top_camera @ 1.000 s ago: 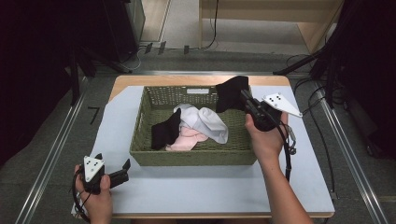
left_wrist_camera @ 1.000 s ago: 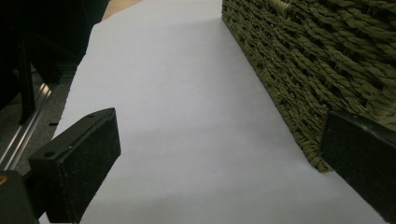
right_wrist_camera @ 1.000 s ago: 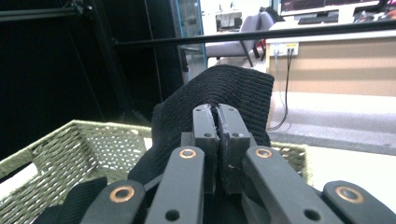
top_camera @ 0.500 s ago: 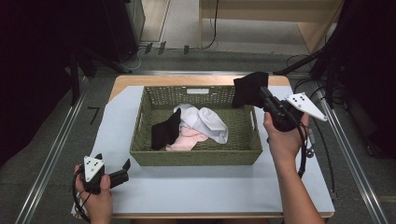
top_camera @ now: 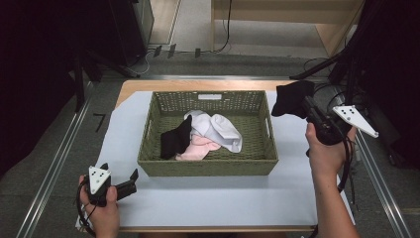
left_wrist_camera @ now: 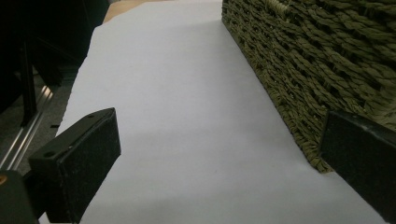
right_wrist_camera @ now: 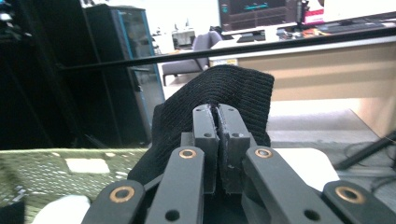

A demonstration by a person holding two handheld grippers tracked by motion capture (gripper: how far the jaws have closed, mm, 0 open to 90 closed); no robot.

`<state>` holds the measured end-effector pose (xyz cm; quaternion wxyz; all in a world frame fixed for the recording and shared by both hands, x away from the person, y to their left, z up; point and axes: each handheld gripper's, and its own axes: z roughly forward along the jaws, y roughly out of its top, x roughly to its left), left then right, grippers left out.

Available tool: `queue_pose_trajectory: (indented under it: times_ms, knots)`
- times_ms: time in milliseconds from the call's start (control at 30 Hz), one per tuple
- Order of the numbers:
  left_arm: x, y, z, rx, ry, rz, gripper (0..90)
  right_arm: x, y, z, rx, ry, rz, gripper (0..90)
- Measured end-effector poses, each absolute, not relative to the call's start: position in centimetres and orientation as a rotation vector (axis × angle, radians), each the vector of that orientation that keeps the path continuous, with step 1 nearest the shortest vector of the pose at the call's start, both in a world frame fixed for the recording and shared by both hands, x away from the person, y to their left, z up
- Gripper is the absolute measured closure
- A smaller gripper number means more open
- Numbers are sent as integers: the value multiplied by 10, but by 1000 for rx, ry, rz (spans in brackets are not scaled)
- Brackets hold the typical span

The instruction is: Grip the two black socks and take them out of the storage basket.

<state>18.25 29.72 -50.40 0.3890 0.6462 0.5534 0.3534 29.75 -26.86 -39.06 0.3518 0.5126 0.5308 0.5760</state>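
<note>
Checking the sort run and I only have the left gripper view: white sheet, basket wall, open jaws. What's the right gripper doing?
Observer: The right gripper is shut on a black sock, held off the basket's right side.
Operator: What's in the basket?
Observer: Another black sock, a white garment and a pink one, piled together.
Operator: Where's my left gripper relative to it?
Observer: The high view shows the left gripper low on the sheet, off the basket's front left corner, holding nothing.
</note>
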Motion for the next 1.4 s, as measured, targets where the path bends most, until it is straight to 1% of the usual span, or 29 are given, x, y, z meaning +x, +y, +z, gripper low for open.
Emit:
queue_pose_trajectory:
  times_ms: [267, 600, 633, 667, 733, 800, 900, 1133, 1400]
  knots:
    - [182, 297, -504, 1646, 1403, 902, 1, 297, -290, -427, 1423, 1381, 1410, 886]
    - [182, 297, -504, 1644, 1401, 901, 1, 299, -300, -492, 1588, 1457, 1269, 878]
    - [182, 297, -504, 1644, 1401, 902, 1, 300, -302, -497, 1613, 1464, 1268, 860]
    - [182, 297, -504, 1644, 1401, 902, 1, 300, -303, -501, 1626, 1475, 1261, 814]
    - [182, 297, -504, 1645, 1401, 901, 1, 301, -302, -504, 1605, 1490, 1225, 654]
    - [182, 297, -504, 1646, 1402, 901, 1, 301, -300, -500, 1582, 1467, 1237, 577]
    - [182, 297, -504, 1647, 1404, 903, 1, 301, -296, -484, 1544, 1439, 1257, 517]
    - [182, 297, -504, 1652, 1402, 905, 1, 304, -265, -438, 1433, 1449, 1325, 484]
    - [182, 297, -504, 1649, 1403, 903, 1, 310, -214, -404, 1342, 1465, 1392, 477]
